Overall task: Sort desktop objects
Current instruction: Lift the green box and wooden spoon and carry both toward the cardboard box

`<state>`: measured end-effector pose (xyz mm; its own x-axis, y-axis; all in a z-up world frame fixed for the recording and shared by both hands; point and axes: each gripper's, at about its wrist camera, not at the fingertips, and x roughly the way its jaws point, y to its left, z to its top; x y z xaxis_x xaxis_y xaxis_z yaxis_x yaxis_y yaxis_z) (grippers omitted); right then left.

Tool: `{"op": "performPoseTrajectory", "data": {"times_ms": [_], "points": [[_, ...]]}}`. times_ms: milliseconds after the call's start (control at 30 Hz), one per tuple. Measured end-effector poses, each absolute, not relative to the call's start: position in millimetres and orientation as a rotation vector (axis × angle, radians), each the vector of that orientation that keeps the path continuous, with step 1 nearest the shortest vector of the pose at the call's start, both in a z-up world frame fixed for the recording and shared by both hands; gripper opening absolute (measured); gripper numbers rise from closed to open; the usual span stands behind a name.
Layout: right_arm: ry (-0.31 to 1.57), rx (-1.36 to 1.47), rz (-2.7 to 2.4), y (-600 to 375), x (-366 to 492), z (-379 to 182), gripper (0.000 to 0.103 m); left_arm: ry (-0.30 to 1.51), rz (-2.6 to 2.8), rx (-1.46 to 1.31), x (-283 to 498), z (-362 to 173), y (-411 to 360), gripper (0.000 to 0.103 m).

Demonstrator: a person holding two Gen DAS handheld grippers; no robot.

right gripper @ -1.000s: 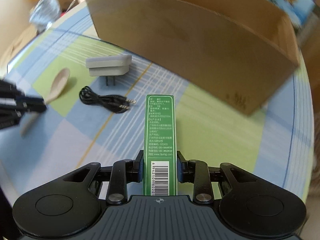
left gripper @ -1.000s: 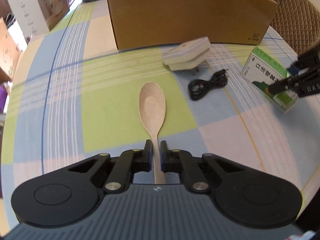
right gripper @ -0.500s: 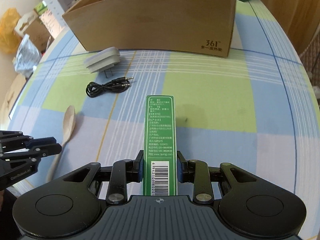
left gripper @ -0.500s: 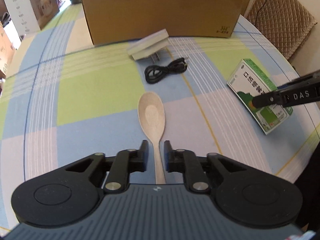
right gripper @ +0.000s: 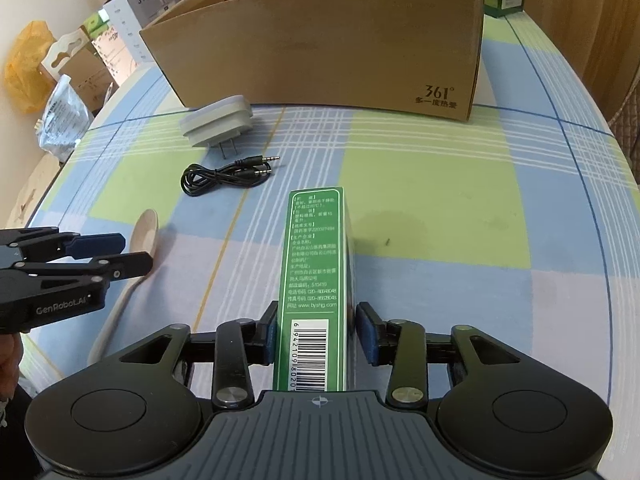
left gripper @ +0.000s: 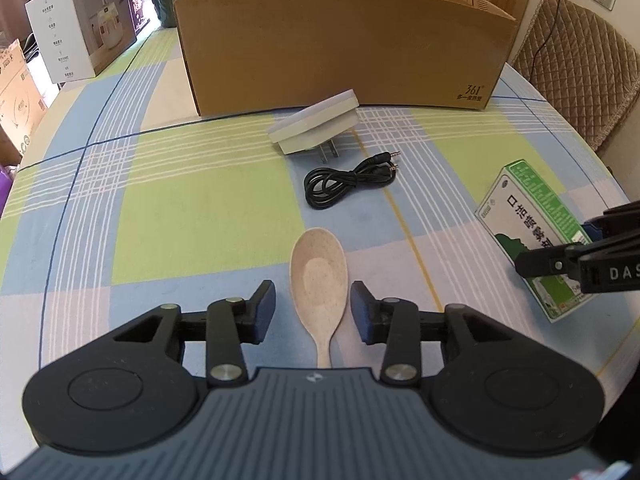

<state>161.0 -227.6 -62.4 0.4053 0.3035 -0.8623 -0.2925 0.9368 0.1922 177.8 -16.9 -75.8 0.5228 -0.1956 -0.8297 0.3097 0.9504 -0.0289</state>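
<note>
Left gripper gapes wide around the spoon; right gripper loosely straddles the green box.

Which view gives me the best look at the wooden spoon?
Left wrist: the wooden spoon lies between the open left gripper, bowl unobstructed. In the right wrist view that gripper partly covers it at the left edge.

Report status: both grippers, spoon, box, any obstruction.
Left gripper open, straddling spoon. Right gripper open around green box. Nothing in the way.
</note>
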Motion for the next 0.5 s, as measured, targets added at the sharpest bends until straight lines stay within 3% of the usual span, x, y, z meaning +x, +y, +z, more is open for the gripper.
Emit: {"op": "performPoseTrajectory", "data": {"times_ms": [200,500], "points": [[1.064,-0.016,0.370,-226,158,-63,0.030,0.945,-0.290,0.107,179,-84,-18,0.038],[1.047,-0.011,0.370,-227,157,-64,0.029,0.902,-0.264,0.120,176,-88,-23,0.035]]}}
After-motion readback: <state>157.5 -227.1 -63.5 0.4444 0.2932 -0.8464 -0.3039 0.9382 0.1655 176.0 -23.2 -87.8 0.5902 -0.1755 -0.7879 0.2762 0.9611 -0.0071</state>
